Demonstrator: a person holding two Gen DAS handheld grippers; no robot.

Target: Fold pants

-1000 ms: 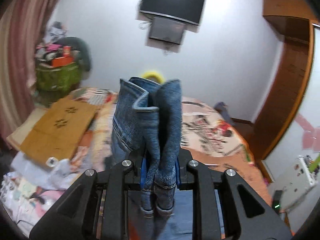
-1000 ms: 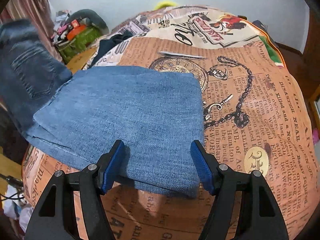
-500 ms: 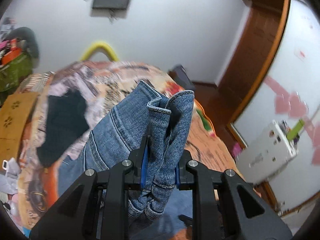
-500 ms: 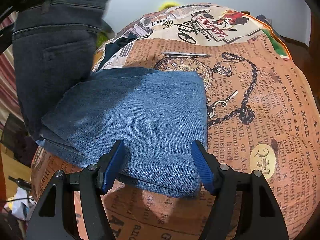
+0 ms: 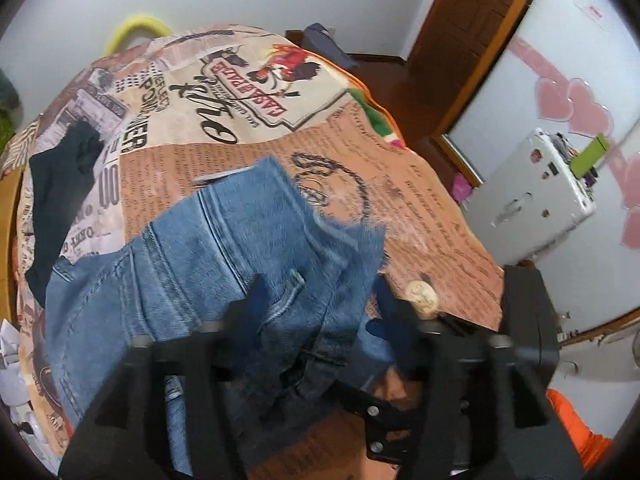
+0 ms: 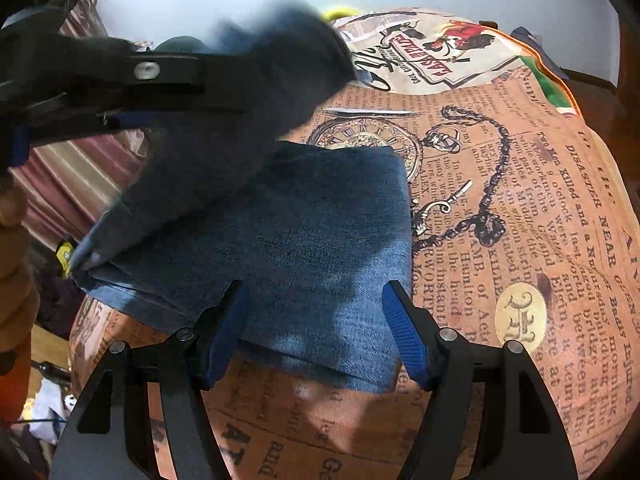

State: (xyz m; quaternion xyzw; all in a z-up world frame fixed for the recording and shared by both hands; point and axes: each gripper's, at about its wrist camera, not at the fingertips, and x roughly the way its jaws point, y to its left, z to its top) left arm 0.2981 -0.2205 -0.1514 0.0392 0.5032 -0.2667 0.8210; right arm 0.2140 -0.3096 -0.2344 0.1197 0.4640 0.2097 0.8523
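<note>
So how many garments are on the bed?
2: jeans in the middle, and a dark garment left of them. More may be hidden.

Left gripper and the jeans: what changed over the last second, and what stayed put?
The left gripper swung the jeans from upright down over the bedspread, and its jaws now stand apart, seemingly released. The right gripper stayed open at the folded denim's near edge.

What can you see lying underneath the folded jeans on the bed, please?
The folded jeans rest directly on the newspaper-print bedspread. A printed pocket watch shows at their far edge, partly covered; what else lies under the denim is hidden.
</note>
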